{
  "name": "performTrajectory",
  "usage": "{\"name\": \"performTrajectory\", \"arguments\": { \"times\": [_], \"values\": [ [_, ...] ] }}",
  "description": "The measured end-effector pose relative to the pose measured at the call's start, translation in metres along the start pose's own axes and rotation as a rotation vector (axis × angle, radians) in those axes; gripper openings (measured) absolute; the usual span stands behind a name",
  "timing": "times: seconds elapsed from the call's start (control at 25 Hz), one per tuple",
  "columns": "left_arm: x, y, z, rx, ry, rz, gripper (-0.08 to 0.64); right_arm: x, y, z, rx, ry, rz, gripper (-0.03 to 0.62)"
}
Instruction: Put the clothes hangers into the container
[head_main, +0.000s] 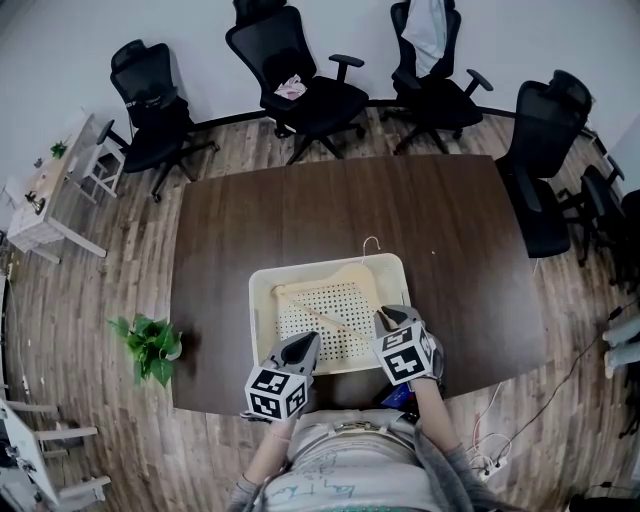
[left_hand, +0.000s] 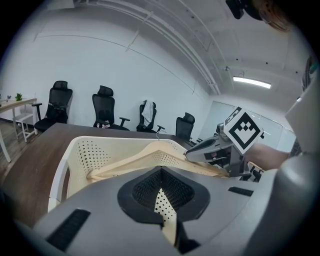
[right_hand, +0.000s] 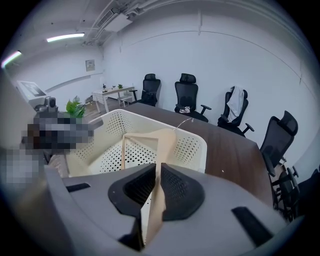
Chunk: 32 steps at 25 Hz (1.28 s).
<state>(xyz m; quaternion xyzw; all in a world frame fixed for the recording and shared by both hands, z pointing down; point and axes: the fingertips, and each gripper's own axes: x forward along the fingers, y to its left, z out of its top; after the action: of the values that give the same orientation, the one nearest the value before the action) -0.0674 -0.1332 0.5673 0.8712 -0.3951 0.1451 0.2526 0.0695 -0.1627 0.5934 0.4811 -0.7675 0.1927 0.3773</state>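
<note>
My right tool (head_main: 388, 318) is clenched on the wooden clothes hanger (head_main: 330, 318). In the right gripper view the two dark pads of that tool (right_hand: 156, 190) press on one pale arm of the hanger (right_hand: 165, 137), which runs up out of them toward the middle of the frame. The hanger lies inside the cream perforated container (head_main: 262, 300), tilted. Its metal hook (head_main: 370, 245) pokes up over the far rim, just above centre in the head view.

My left tool (head_main: 308, 343) sits at the near rim of the container, low in the frame and left of the right tool. In the left gripper view a strip of the container's dotted wall stands between the pads of this tool (left_hand: 162, 200), and they look closed on it. Beyond them the hanger (left_hand: 130, 160) slants across the container (left_hand: 70, 155), and the right tool (left_hand: 192, 152) meets its arm at centre right.

The container stands at the near edge of the dark brown counter (head_main: 300, 220), in the lower middle of the head view. Black office chairs (head_main: 310, 90) ring the far side along the top. A potted plant (head_main: 148, 345) is on the floor at lower left.
</note>
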Motion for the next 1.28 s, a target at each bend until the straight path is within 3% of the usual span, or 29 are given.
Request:
{"name": "performTrajectory", "arguments": {
  "times": [1.0, 1.28],
  "values": [
    [0.002, -0.001, 0.0, 0.003, 0.004, -0.047, 0.011, -0.009, -0.005, 0.017, 0.048, -0.146, 0.046, 0.031],
    [0.005, -0.007, 0.003, 0.023, 0.018, -0.064, 0.011, -0.008, 0.001, 0.014, 0.03, -0.139, 0.052, 0.031]
  ]
}}
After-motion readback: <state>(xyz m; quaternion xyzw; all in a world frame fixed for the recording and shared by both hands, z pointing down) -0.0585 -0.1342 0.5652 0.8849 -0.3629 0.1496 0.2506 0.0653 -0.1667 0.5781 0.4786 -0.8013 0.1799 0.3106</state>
